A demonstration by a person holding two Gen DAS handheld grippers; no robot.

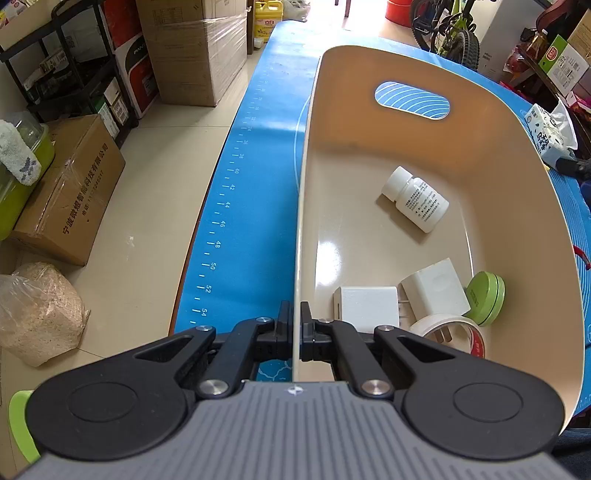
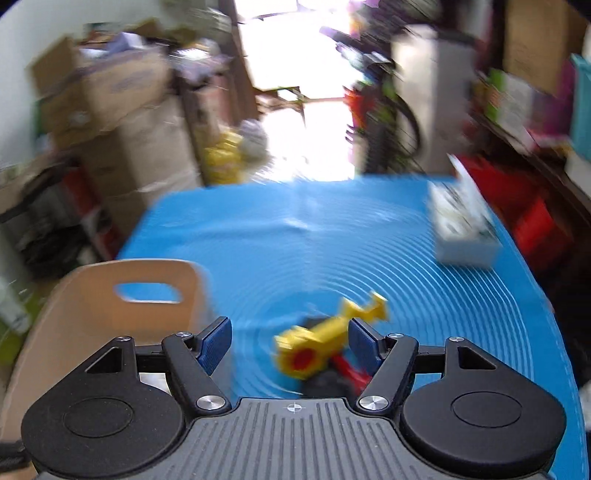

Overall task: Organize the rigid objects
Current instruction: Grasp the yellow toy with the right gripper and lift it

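Note:
My left gripper is shut on the left wall of a beige plastic bin that stands on the blue mat. Inside the bin lie a white pill bottle, two white chargers, a roll of white tape and a green round tin. My right gripper is open above the mat, with a yellow and red toy lying between and just beyond its blue pads. The bin stands to the left in the blurred right wrist view.
A tissue pack sits at the mat's far right and also shows in the left wrist view. The blue mat has a ruler scale along its left edge. Cardboard boxes, shelves and a bicycle surround the table.

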